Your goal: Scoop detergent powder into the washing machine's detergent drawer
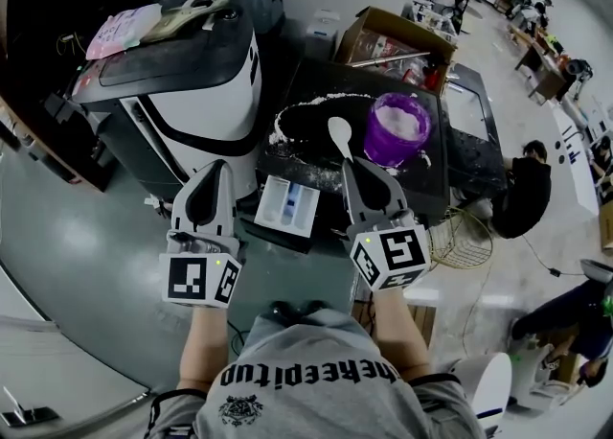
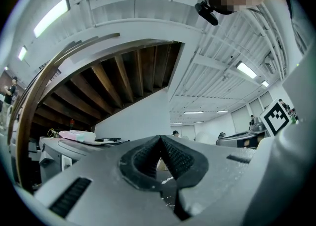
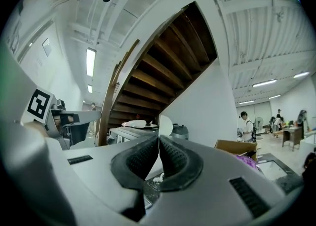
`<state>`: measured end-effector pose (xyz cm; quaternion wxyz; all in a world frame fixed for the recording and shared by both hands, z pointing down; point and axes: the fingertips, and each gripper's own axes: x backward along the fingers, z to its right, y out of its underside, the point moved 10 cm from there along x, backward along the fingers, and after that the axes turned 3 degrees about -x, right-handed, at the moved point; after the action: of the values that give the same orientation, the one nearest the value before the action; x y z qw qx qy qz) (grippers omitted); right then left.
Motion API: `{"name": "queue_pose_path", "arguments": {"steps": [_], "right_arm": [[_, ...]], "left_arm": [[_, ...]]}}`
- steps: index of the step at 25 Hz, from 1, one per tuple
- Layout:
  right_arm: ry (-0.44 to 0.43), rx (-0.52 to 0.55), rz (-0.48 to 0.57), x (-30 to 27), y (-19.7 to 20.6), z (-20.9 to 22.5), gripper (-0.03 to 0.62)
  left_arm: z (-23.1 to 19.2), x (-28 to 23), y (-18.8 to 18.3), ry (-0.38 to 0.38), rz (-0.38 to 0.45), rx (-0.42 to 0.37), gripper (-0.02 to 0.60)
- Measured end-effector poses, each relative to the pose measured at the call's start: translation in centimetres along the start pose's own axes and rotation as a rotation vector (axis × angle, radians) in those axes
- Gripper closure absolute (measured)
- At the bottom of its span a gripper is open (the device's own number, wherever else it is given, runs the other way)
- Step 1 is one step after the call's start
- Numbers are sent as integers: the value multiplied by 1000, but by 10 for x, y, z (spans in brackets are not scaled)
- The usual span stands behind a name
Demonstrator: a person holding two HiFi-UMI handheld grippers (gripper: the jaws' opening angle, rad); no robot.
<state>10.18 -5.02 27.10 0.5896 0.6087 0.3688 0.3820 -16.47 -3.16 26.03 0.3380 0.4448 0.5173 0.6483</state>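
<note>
A purple tub [image 1: 397,128] of white detergent powder stands on the black machine top [image 1: 316,82], with spilled powder around it. My right gripper [image 1: 356,167] is shut on the handle of a white spoon [image 1: 340,135], whose bowl points up beside the tub. In the right gripper view the spoon [image 3: 164,125] rises from between the closed pads of my right gripper [image 3: 158,138]. The detergent drawer [image 1: 287,205] is pulled out below, between the two grippers. My left gripper [image 1: 213,176] hangs left of the drawer, shut on nothing; its pads meet in the left gripper view [image 2: 159,138].
A white and black washing machine [image 1: 182,82] stands at the left with packets on its lid. A cardboard box [image 1: 393,39] sits behind the tub. A wire fan guard [image 1: 460,236] lies at the right, and several people sit or stand further right.
</note>
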Motion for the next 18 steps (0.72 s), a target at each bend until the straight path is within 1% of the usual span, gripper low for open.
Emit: {"name": "queue_pose_path", "arguments": {"steps": [4,14,18], "right_arm": [[28,36,29,8,-5,4,588],[92,76,96,26,-17,9,588],[103,89,119,30,-19,9,588]], "left_arm": [[3,1,0,-8,2,-4,578],[9,2,-4,-10,2,-16,578],[10,2,-4,-7,-1,-21,578]]}}
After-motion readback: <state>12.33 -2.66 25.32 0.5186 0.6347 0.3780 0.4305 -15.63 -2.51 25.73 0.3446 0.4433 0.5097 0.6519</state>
